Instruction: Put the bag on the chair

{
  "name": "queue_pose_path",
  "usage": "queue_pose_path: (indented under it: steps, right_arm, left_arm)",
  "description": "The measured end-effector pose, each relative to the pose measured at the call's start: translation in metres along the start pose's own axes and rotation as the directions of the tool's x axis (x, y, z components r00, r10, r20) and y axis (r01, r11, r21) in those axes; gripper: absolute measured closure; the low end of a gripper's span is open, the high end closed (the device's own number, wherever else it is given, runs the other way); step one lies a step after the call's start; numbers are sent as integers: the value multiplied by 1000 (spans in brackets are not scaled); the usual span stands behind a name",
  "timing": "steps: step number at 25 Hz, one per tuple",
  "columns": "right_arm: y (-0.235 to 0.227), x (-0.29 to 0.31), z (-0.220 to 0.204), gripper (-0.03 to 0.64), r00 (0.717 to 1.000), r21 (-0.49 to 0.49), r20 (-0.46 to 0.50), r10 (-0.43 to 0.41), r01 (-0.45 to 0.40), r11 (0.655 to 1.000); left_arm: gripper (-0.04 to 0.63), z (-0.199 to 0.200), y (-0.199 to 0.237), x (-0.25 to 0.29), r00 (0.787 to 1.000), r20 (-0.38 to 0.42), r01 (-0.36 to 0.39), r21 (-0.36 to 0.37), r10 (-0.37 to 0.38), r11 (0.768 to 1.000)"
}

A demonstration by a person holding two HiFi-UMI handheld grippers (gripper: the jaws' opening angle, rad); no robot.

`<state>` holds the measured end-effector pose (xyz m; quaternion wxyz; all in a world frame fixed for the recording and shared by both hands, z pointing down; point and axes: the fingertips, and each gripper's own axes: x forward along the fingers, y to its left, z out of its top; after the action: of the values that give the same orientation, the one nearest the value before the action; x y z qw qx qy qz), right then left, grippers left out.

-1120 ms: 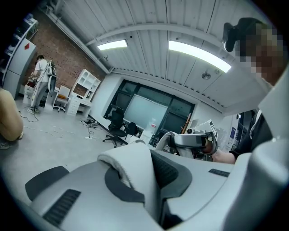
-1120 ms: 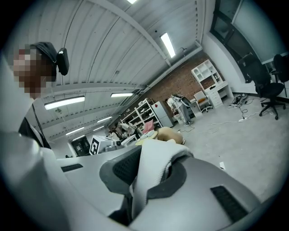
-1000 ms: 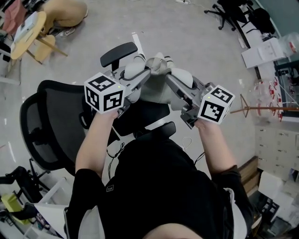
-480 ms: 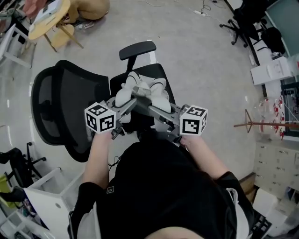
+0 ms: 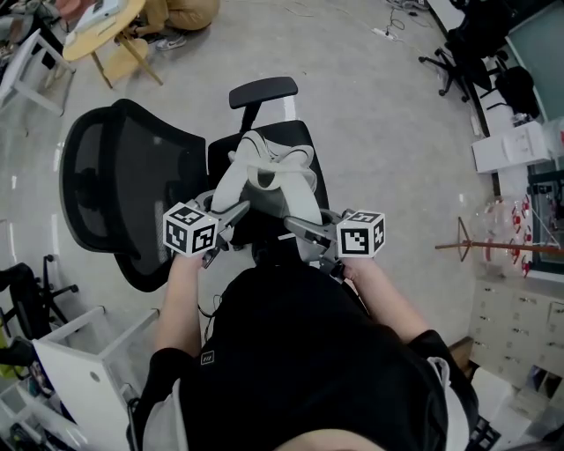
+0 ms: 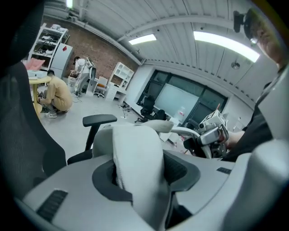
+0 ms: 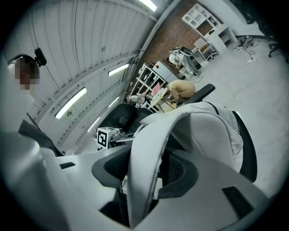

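A white-grey bag [image 5: 264, 181] rests on the seat of a black office chair [image 5: 304, 141], whose mesh backrest [image 5: 106, 194] stands to the left. My left gripper [image 5: 236, 211] reaches in from the near left, and its jaws are opening round a bag strap [image 6: 135, 171] that lies loosely between the pads. My right gripper [image 5: 298, 227] comes from the near right. Its jaws are opening too, with the other strap [image 7: 144, 171] standing between them and the bag's body [image 7: 212, 131] beyond.
One chair armrest [image 5: 263, 90] sticks out behind the bag. A round wooden table [image 5: 101, 22] and a crouching person [image 5: 185, 13] are at the far left. Another office chair [image 5: 467, 44], white boxes [image 5: 511, 145] and a coat rack [image 5: 493, 238] stand at the right. White shelving [image 5: 79, 370] is near left.
The bag has come down from the air onto the chair seat. Both grippers have drawn back toward me, and their jaws have spread off the straps.
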<state>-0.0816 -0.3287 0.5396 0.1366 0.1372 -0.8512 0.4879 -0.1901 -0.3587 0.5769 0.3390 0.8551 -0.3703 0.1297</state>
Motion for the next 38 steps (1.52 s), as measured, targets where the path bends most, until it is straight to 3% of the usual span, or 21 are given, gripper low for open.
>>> queue_pose_path:
  steps: [3, 7, 10, 15, 20, 27, 34, 38]
  right_arm:
    - [-10, -13, -11, 414, 999, -28, -25, -33, 32, 999]
    - [-18, -39, -20, 413, 991, -185, -64, -114, 101, 978]
    - [-22, -60, -18, 413, 993, -169, -32, -113, 106, 980]
    - [-18, -73, -13, 414, 996, -150, 22, -84, 86, 985]
    - [-15, -88, -12, 420, 998, -162, 38, -57, 62, 985]
    - [-8, -96, -18, 431, 999, -209, 24, -29, 34, 977]
    - [-7, -118, -34, 440, 999, -195, 37, -10, 17, 981]
    - [-1, -135, -39, 449, 997, -236, 76, 26, -8, 972]
  left_arm:
    - [396, -11, -3, 6, 1000, -19, -16, -2, 16, 1000]
    - [373, -5, -1, 5, 997, 16, -77, -30, 78, 997]
    - [359, 1, 0, 1, 990, 29, -137, -19, 137, 990]
    - [330, -1, -1, -17, 969, -21, -242, 72, 244, 968]
    - [330, -1, -13, -48, 937, -54, -332, 172, 345, 928]
    - [336, 35, -50, -68, 945, 112, -317, 98, 306, 943]
    - [381, 39, -90, -61, 942, 178, -300, 73, 283, 951]
    - [402, 38, -123, -44, 948, 174, -287, 113, 265, 951]
